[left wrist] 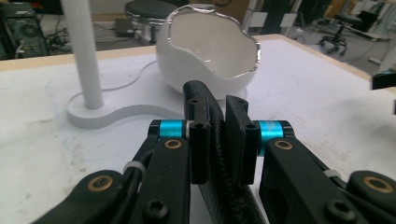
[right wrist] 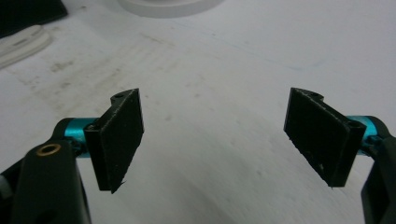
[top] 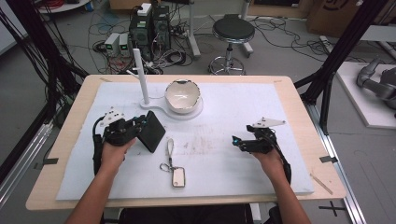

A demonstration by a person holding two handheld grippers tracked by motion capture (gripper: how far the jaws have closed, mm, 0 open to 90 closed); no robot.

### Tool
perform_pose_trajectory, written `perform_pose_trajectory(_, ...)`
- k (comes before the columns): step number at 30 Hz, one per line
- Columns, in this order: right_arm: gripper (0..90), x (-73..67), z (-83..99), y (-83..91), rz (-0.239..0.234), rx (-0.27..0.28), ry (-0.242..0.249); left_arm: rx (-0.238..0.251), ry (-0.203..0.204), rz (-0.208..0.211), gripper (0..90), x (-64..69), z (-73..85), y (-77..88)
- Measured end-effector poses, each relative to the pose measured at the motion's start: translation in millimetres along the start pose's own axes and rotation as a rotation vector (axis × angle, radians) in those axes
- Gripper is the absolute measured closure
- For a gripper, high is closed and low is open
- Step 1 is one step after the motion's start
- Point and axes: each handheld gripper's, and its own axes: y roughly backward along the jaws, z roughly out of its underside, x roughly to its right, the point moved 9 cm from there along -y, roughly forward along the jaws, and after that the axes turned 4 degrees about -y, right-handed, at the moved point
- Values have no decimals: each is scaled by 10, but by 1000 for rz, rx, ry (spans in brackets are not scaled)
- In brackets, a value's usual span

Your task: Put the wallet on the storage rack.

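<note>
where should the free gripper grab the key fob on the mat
Probably the strap, from above with the right gripper, whose jaws are open. The fob lies flat, while the strap is narrow and stretches toward the bowl, so jaws can straddle it.

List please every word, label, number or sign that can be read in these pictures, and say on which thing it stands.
No readable text in any view.
Brown cardboard box on the floor at the far right: a dark printed mark, too blurred to read.
Black textured wallet, white egg-shaped bowl, small rectangular key fob: no writing visible.

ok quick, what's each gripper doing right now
left gripper: closed on the black wallet, lifted on edge
right gripper: open, holding nothing
</note>
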Motion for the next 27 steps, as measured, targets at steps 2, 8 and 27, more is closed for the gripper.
perform_pose_trajectory(2,202,-93,-58,-69,-35,8,11,-3,-11,25,799,44,-15,-16)
perform_pose_trajectory(8,202,-278,-172,-218,-88,13,57,-9,-48,92,802,181,-52,-72)
perform_pose_trajectory(27,295,-1019,-670,-860,-322,73,182,-59,-87,293,809,206,-90,-109)
